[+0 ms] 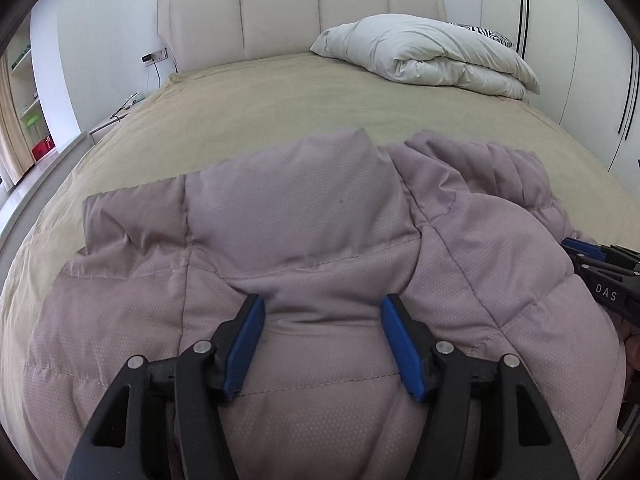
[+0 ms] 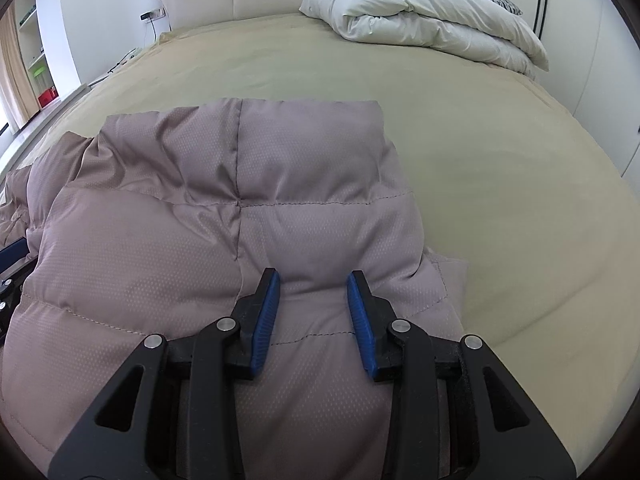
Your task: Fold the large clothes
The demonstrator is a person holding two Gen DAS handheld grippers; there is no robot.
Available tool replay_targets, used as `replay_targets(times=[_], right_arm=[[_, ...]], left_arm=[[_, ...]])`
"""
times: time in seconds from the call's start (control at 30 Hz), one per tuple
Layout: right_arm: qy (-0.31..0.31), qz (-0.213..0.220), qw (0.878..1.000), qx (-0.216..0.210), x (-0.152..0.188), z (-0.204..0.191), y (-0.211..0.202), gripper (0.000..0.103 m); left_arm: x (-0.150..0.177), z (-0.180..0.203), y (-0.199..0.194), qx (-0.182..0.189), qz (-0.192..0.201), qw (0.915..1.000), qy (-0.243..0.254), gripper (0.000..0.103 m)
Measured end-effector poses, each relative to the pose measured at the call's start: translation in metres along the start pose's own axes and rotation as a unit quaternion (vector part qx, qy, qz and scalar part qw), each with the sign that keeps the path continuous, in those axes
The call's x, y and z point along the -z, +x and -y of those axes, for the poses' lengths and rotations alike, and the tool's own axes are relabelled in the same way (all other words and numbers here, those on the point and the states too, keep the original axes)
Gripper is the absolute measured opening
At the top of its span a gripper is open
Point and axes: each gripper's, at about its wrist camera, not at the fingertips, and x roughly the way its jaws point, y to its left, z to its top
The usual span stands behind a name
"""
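Left gripper (image 1: 322, 312) spread apart over quilted mauve jacket (image 1: 300, 224); right gripper (image 2: 313, 285) likewise apart, hovering above jacket's other side. Jacket lay rumpled on tan bed (image 2: 500, 168), white duvet (image 2: 420, 20) bundled near headboard (image 1: 280, 12)

Big bed (image 1: 280, 96) with a tan sheet, padded cream headboard (image 1: 280, 16) at the far end, puffy pinkish-purple jacket (image 1: 304, 240) spread on the near part, folded white duvet (image 1: 432, 52) at the far right corner, striped pillow (image 1: 486, 34) behind it
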Motion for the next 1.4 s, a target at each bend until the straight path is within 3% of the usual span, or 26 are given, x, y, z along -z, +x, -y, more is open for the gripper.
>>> replay_targets(times=[0.07, 0.13, 0.23, 0.37, 0.4, 0.5, 0.53, 0.6, 0.73, 0.87, 0.93, 1.07, 1.4], right_arm=[[0.000, -0.005, 1.000, -0.003, -0.001, 0.001, -0.002, 0.034], [0.015, -0.011, 1.000, -0.004, -0.002, 0.000, -0.018, 0.035], [0.034, 0.032, 0.997, -0.055, 0.004, -0.014, -0.065, 0.035], [-0.031, 0.067, 0.991, -0.112, 0.016, -0.077, -0.112, 0.035], [-0.060, 0.065, 0.990, -0.114, 0.019, -0.097, -0.115, 0.041], [-0.112, 0.046, 0.988, -0.094, 0.035, -0.140, -0.098, 0.058], [-0.115, 0.053, 0.988, -0.083, 0.042, -0.145, -0.093, 0.059], [-0.114, 0.069, 0.988, -0.077, 0.049, -0.151, -0.089, 0.059], [-0.121, 0.061, 0.988, -0.078, 0.048, -0.152, -0.084, 0.059], [-0.115, 0.038, 0.990, -0.076, 0.025, -0.145, -0.076, 0.059], [-0.099, 0.047, 0.991, -0.081, 0.023, -0.141, -0.086, 0.059], [-0.130, 0.062, 0.987, -0.066, 0.034, -0.149, -0.078, 0.061], [-0.119, 0.051, 0.987, -0.091, 0.033, -0.137, -0.061, 0.062]], left_arm=[[-0.004, -0.005, -0.009, 0.010, -0.008, 0.9999, -0.004, 0.065], [-0.003, -0.014, -0.029, -0.002, -0.001, 1.0000, 0.001, 0.064], [0.006, -0.036, -0.062, -0.024, 0.027, 0.9992, -0.017, 0.064], [0.024, -0.068, -0.080, -0.067, 0.034, 0.9963, -0.041, 0.064], [0.029, -0.074, -0.077, -0.070, 0.025, 0.9964, -0.042, 0.064], [0.039, -0.083, -0.068, -0.068, 0.016, 0.9967, -0.040, 0.065], [0.039, -0.084, -0.066, -0.066, 0.016, 0.9968, -0.040, 0.066], [0.040, -0.089, -0.060, -0.059, 0.013, 0.9970, -0.048, 0.068], [0.044, -0.093, -0.054, -0.051, 0.015, 0.9973, -0.051, 0.070], [0.045, -0.092, -0.051, -0.051, 0.016, 0.9973, -0.050, 0.070], [0.045, -0.092, -0.050, -0.049, 0.015, 0.9974, -0.052, 0.071], [0.045, -0.092, -0.048, -0.048, 0.014, 0.9975, -0.050, 0.071], [0.046, -0.095, -0.043, -0.039, 0.013, 0.9974, -0.058, 0.072]])
